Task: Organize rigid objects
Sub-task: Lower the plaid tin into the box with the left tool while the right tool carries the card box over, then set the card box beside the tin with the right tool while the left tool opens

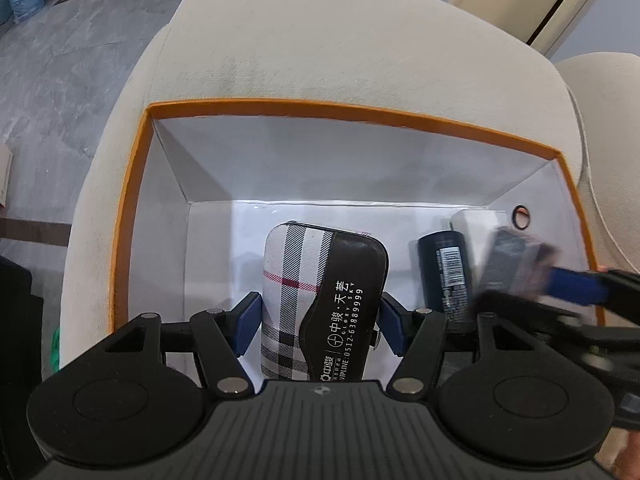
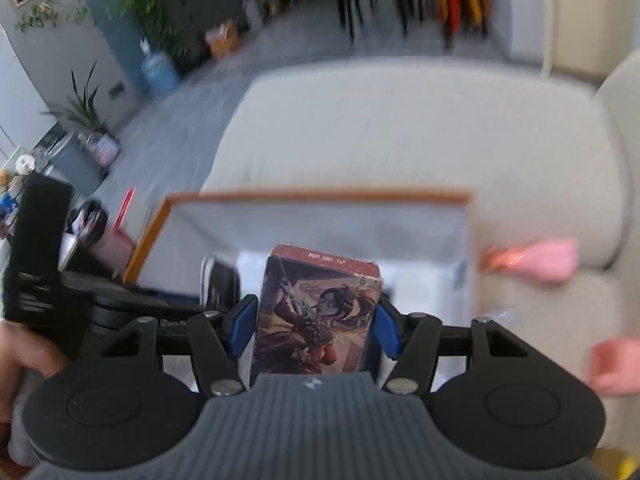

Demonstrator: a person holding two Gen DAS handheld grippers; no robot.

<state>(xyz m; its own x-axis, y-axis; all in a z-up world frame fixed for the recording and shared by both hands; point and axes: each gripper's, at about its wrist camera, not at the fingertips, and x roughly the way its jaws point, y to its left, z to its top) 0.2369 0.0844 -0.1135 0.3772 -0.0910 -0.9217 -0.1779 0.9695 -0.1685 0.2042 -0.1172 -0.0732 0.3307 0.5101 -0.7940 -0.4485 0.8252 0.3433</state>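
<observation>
A hard-shelled plaid-and-black oblong case with rounded corners [image 1: 320, 304] is being held between the blue pads of the left gripper [image 1: 320, 320], its long sides clamped at roughly mid-length, low inside the white cardboard box with the orange rim [image 1: 132, 208]. The shell is being judged stiff and fairly light; its fabric-look plaid face should give some friction, while the glossy black printed panel is likely slicker, so the flat long flanks are being taken as the sound place for the fingers. The right gripper [image 2: 314, 322] is being carried above the same box, closed on a small rectangular printed card box, dark red with an illustrated figure [image 2: 320, 312], gripped across its narrow sides. That carton is being judged light and crushable at the edges, so a moderate squeeze near the middle is being favoured. A dark navy cylindrical bottle with a barcode label [image 1: 442, 276] is lying on the box floor toward the right wall, with a white object just behind it, too blurred to identify. The box itself is resting on a cream upholstered sofa seat [image 1: 320, 48], a soft and yielding support, so tipping under downward pressure is being counted a risk. A pink item [image 2: 548, 260] is lying on the cushion beside the box, unidentifiable through blur.
</observation>
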